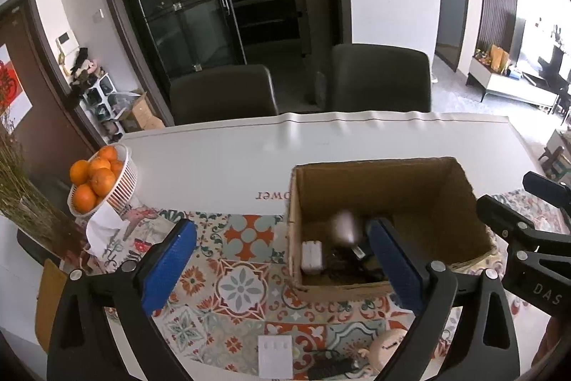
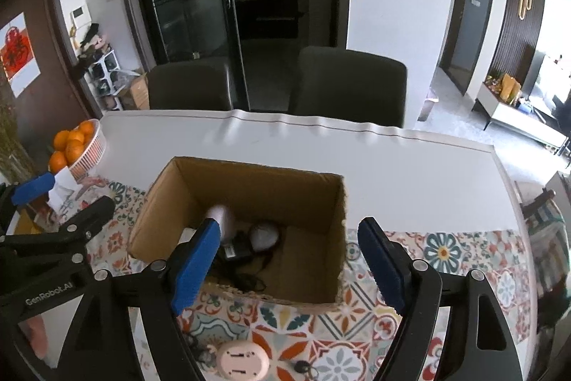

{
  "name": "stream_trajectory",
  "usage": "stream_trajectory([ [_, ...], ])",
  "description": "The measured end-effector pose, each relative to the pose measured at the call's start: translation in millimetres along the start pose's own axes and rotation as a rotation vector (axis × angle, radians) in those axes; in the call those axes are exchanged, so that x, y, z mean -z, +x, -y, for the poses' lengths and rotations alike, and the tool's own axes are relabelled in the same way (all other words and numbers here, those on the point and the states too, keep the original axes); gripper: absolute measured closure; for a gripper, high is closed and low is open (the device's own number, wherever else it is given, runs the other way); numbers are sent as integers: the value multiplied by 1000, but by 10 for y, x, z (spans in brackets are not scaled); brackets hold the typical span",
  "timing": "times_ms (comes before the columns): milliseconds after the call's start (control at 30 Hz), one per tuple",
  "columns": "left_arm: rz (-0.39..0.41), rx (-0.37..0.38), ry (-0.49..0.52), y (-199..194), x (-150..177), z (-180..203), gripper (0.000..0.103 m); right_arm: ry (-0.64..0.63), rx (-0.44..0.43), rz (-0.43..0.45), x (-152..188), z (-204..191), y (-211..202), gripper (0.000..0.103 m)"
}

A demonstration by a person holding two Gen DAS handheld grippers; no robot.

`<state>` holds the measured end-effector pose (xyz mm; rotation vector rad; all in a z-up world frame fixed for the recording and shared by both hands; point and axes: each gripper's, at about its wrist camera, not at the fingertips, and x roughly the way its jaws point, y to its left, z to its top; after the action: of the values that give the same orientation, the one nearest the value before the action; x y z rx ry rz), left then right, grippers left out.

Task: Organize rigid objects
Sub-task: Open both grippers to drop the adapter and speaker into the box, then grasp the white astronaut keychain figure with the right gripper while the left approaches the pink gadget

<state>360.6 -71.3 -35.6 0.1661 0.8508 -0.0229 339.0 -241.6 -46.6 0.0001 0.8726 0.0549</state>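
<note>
You had cardboard box on patterned mat partly filled: white adapter, black charger with cord, round white item, plus blurred pale object inside. Your left gripper and right gripper both stood apart, empty. Left to pack, by my reading: white plate, round pink socket, doll head, keys.

- The box was matt brown corrugated cardboard.
- The worktop looked smooth and white.
- The patterned mat seemed glossy.
- The fingers bore ribbed blue pads.
</note>
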Motion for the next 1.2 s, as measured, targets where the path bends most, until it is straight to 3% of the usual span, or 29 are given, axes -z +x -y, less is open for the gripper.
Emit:
stream_trajectory([
  [400, 43, 43, 33, -399, 347, 181, 1, 37, 34, 31, 375, 150, -456, 23],
  [667, 35, 61, 74, -537, 644, 320, 1, 26, 39, 5, 726, 199, -588, 23],
  [1200, -155, 130, 98, -255, 1338, 518, 1, 31, 11, -134, 1427, 272, -382, 24],
])
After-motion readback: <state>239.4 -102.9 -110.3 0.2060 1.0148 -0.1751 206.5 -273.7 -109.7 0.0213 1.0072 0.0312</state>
